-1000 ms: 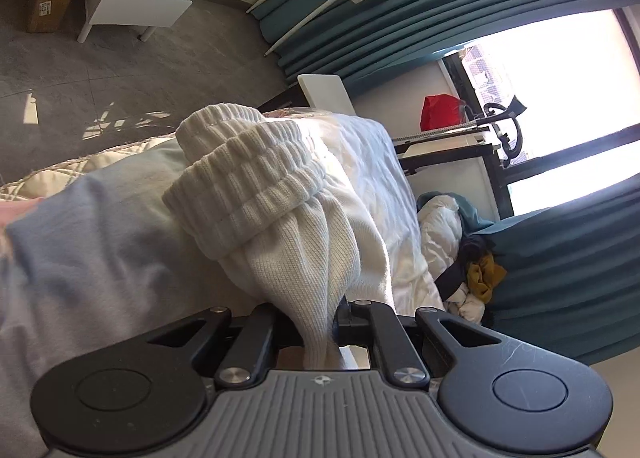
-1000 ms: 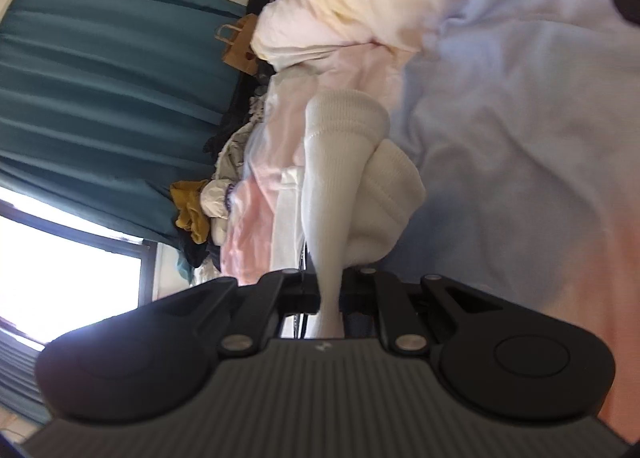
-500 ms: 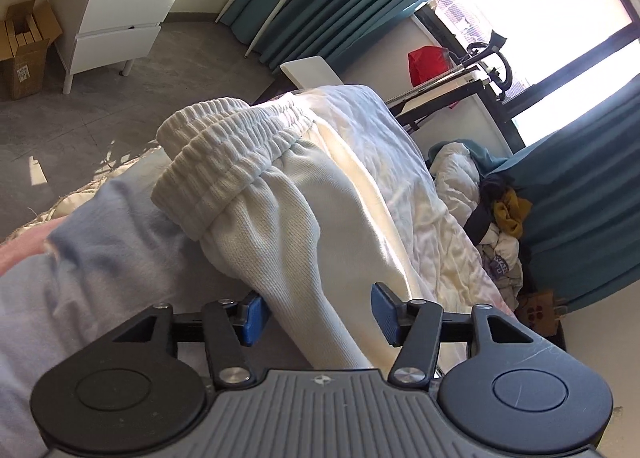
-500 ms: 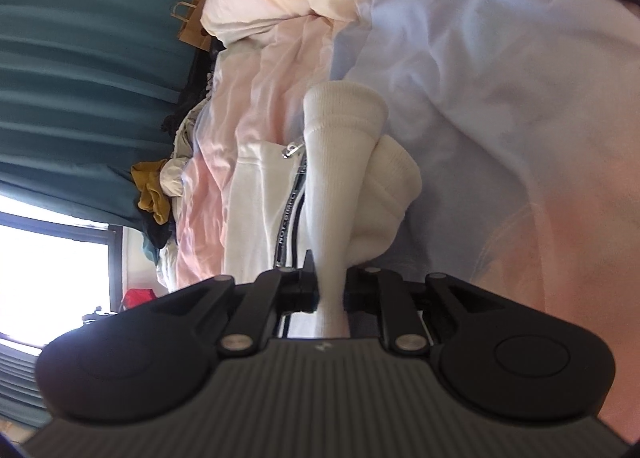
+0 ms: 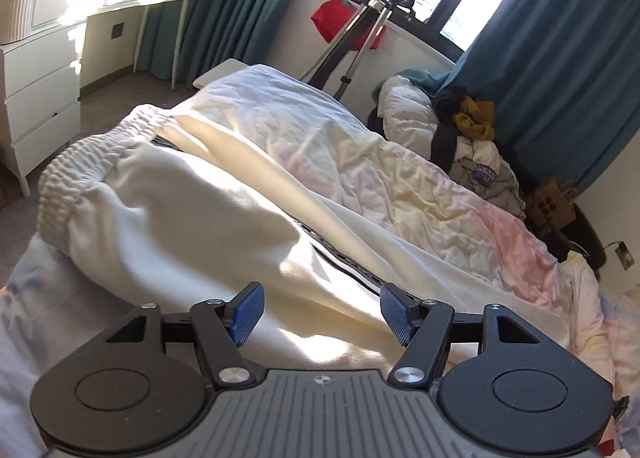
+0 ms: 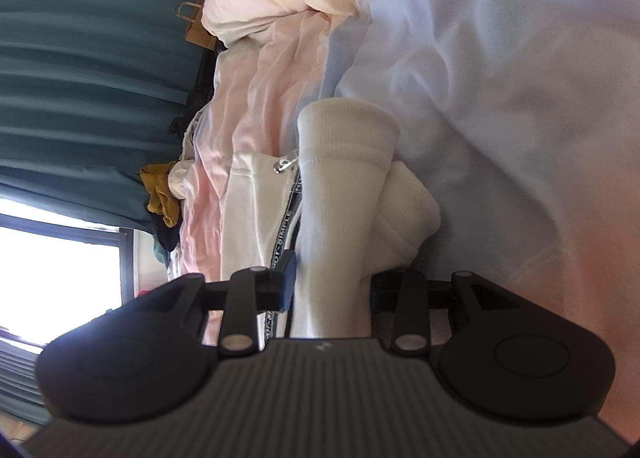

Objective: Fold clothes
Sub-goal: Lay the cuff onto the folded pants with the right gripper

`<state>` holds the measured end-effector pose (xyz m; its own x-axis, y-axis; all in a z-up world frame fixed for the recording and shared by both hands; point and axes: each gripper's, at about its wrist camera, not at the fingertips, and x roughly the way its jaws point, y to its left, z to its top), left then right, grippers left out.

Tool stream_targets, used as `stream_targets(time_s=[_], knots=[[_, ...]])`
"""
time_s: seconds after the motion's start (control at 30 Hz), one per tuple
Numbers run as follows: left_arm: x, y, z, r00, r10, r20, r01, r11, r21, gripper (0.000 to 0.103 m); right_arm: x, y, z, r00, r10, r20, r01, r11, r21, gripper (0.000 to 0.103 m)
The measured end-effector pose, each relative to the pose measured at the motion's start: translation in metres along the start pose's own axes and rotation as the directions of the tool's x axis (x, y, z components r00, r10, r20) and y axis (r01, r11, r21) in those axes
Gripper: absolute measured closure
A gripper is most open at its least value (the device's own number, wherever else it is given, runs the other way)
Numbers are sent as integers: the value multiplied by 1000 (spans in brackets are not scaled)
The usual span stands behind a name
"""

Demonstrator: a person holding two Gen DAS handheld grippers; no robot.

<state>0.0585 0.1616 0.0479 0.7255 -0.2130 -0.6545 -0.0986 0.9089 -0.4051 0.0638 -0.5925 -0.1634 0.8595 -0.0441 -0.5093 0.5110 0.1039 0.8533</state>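
Left gripper [image 5: 322, 312], clamped on the white sweatpants [image 5: 192, 214] a second ago, now gapes above them as they lie on the bed [image 5: 420, 194]; right gripper [image 6: 332, 282] loosens around the cuffs [image 6: 348, 162], suggesting a fold just laid.

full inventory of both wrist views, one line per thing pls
white garment: 1, cream white, ribbed hem and cuff, lying on the bed
bedding: 1, white with pink and blue tints, covers the bed
curtains: teal, at the window
drawer unit: 1, white, far left
clothes pile: 1, mixed with mustard piece, beside the bed
red item: 1, by the window
paper bag: 1, brown, near the curtains
left gripper: jaws open, empty, over the garment
right gripper: jaws parted, sleeve between them
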Motion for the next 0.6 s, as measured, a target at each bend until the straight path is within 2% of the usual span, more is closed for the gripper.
stream_targets(time_s=[0.1,0.27,0.43,0.6], knots=[[36,-35,-6,999,-40,-17,41,999,35,36,1,3,1,1000,-2,3,2,1000,-11,65],[106,-78,-24,997,-42,-67,50,991,128,36,3,4,2,1000,-11,20,12,1000,-13,66],[154,-91,-34,995,19,-94,3,974,224,37,8,10,1,998,-38,58,42,997,-62,68],[176,-92,-43,992,72,-103,-39,954,298,38,-1,30,-7,993,-39,115,59,983,-175,80]])
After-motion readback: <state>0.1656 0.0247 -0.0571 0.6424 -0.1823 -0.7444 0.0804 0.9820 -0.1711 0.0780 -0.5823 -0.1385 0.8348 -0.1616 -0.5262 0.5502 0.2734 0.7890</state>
